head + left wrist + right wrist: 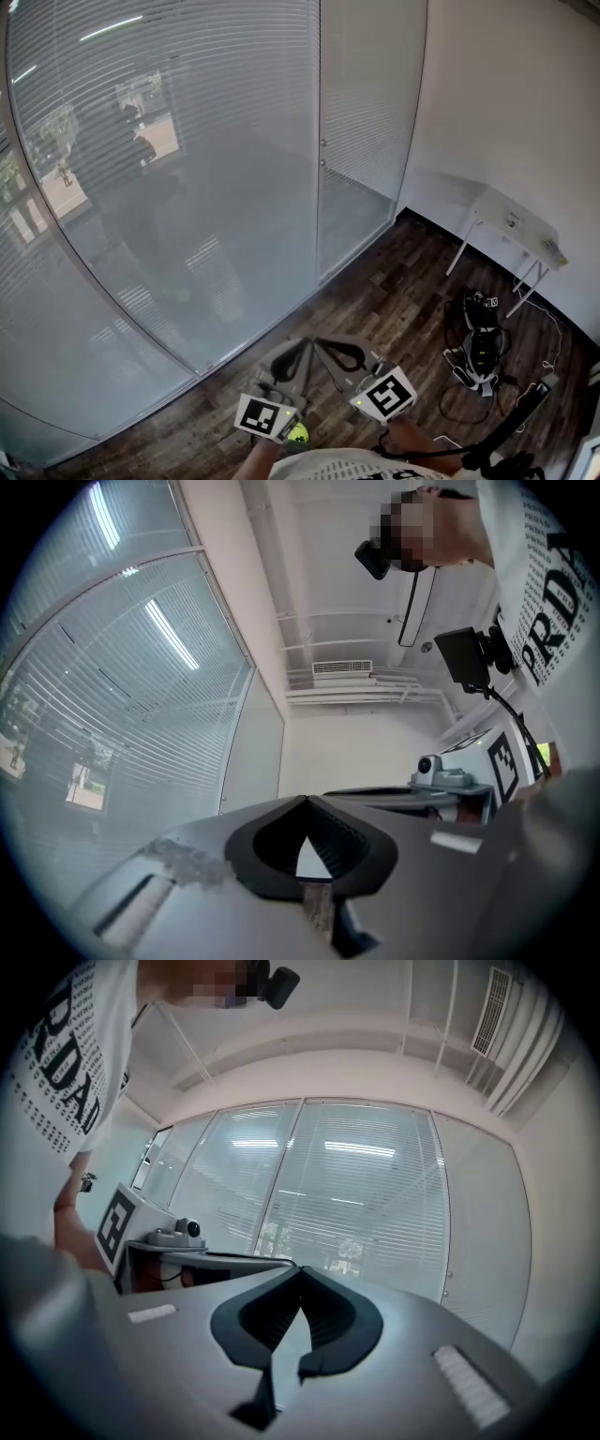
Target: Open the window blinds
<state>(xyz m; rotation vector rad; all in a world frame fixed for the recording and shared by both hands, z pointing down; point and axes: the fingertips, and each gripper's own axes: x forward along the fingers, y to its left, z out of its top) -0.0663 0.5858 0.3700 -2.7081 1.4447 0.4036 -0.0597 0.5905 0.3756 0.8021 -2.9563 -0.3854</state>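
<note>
Wood floor (375, 300): black cabled gear (481, 349), white table (514, 223).

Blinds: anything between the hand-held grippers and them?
No object does: only bare wood floor lies between the left hand-held gripper, the right hand-held gripper and the blinds. The slats seem to sit behind reflective glass, though.

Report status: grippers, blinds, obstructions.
Left gripper shut, empty. Right gripper shut, empty. Blinds down, untouched, well ahead. Nothing in the way.
</note>
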